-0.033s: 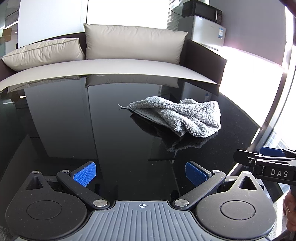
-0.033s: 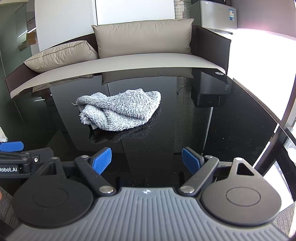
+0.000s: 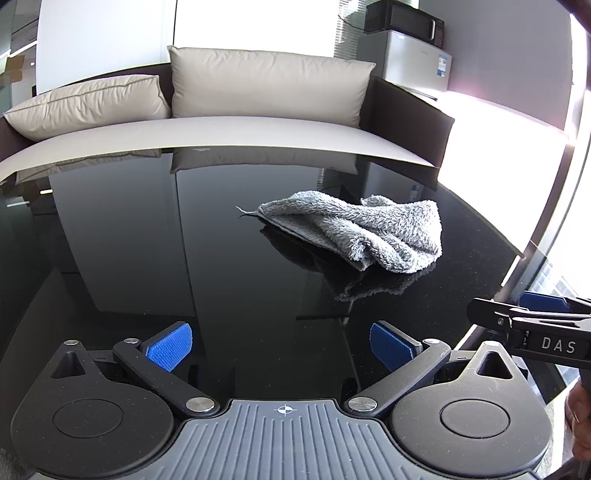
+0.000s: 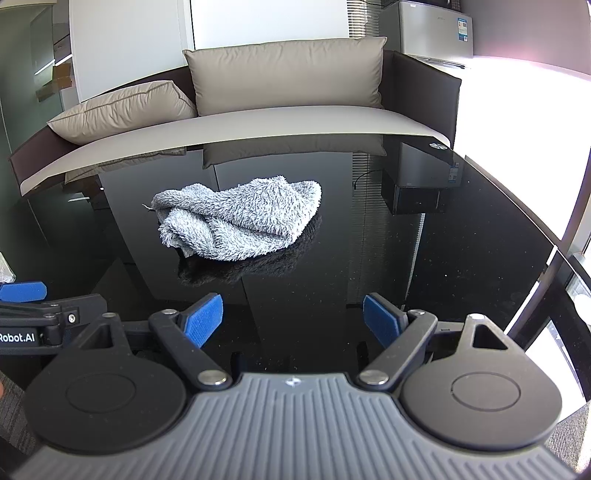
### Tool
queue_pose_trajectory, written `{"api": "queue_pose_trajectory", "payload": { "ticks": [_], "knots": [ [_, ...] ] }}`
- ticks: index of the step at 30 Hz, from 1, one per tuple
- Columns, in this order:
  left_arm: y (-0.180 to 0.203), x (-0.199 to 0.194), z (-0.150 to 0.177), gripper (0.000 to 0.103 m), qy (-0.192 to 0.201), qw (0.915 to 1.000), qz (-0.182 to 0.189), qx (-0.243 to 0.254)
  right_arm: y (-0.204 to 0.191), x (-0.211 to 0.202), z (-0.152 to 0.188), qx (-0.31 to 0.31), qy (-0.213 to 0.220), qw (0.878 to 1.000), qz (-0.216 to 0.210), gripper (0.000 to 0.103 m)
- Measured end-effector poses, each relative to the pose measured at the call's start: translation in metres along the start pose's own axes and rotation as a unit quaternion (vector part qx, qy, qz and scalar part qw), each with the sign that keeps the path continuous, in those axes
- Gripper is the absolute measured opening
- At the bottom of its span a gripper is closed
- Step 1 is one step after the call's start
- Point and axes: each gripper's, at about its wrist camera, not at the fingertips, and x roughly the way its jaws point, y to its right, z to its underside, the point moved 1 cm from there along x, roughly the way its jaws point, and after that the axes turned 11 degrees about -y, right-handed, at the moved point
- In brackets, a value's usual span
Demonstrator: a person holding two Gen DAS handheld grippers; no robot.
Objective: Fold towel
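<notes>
Towel point(image 3: 362, 232) crumpled, microwave point(image 3: 404, 22) left view only

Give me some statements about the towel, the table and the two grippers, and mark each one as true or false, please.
1. The grey towel lies crumpled on the black table. True.
2. The left gripper is shut on a corner of the towel. False: it is open and holds nothing; the towel lies ahead of it, untouched.
3. The right gripper is open, apart from the towel. True.
4. The towel is already folded into a neat square. False: it is a loose bunched heap.
5. A sofa with beige cushions stands behind the table. True.
</notes>
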Motion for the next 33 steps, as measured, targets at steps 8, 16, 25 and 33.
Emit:
{"api": "queue_pose_trajectory", "payload": {
  "ticks": [8, 16, 25, 33],
  "knots": [
    [-0.0025, -0.0029, 0.0021, 0.102, 0.001, 0.9999, 0.007, -0.007, -0.0011, -0.0018, 0.0008, 0.001, 0.002, 1.000, 0.004, 0.086],
    [-0.0013, -0.0003, -0.0005, 0.102, -0.004, 1.0000, 0.005, -0.005, -0.0025, 0.0013, -0.0009, -0.002, 0.002, 1.000, 0.002, 0.086],
    [-0.0026, -0.0024, 0.0008, 0.102, -0.001, 1.0000, 0.007, -0.004, -0.0042, 0.0025, -0.0001, -0.001, 0.003, 1.000, 0.003, 0.086],
    [-0.0022, -0.0022, 0.0005, 0.102, -0.003, 1.0000, 0.006, -0.003, -0.0050, 0.0033, 0.0003, -0.003, 0.001, 1.000, 0.002, 0.086]
  ]
}}
